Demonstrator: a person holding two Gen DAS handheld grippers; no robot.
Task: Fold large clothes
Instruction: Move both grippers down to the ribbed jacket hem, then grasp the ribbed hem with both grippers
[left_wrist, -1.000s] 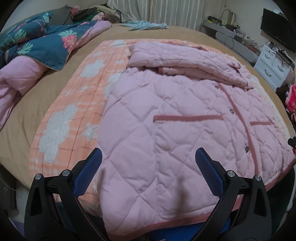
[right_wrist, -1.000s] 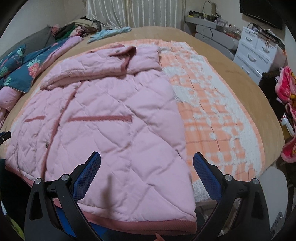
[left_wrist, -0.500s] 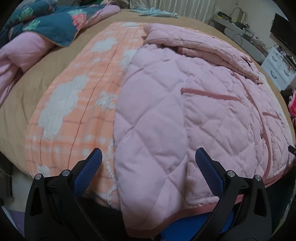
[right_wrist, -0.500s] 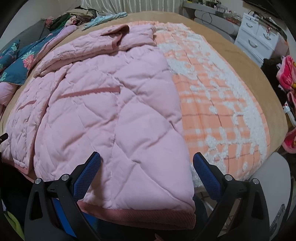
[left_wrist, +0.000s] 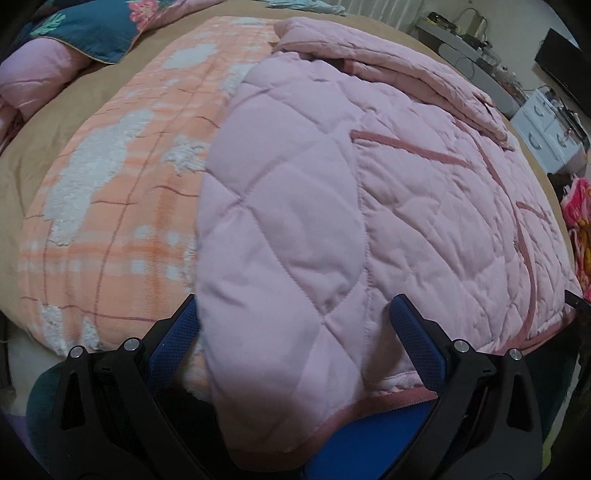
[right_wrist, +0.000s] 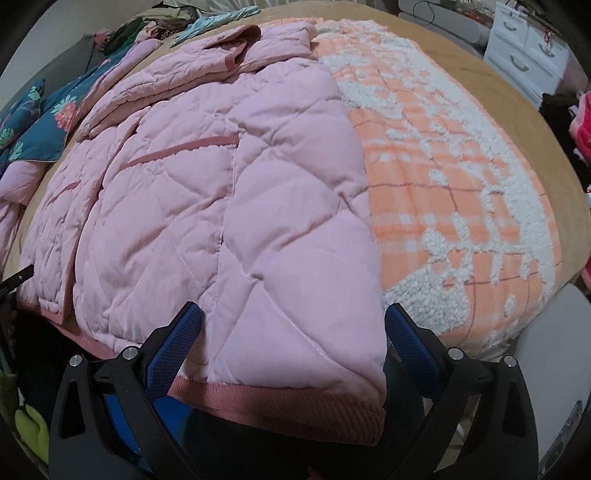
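In the left wrist view, a dark blue flowery quilt (left_wrist: 92, 33) is seen far off at the top left corner; next to it a tan bed cover (left_wrist: 22, 162) is spread over the bed; on top of that an orange and white checked blanket (left_wrist: 110, 192) is laid flat. The pink quilted jacket (left_wrist: 388, 192) is laid on the blanket, with its front up and its dark pink hem hung over the near edge of the bed; its sleeves are folded across the top part. The left gripper (left_wrist: 295, 325) is held wide apart, and the left bottom corner of the jacket is seen between its blue pads (left_wrist: 417, 343), but nothing is squeezed. Far to the right a white drawer chest (left_wrist: 546, 136) is seen.

In the right wrist view, the same jacket (right_wrist: 221, 184) is seen on the left side, and the checked blanket (right_wrist: 461, 184) is seen bare on the right. The right gripper (right_wrist: 293, 325) is also held wide apart; the right bottom corner of the jacket and its hem (right_wrist: 295, 410) are seen between the pads, yet nothing is pinched. White drawers (right_wrist: 528, 55) are seen at the top right.
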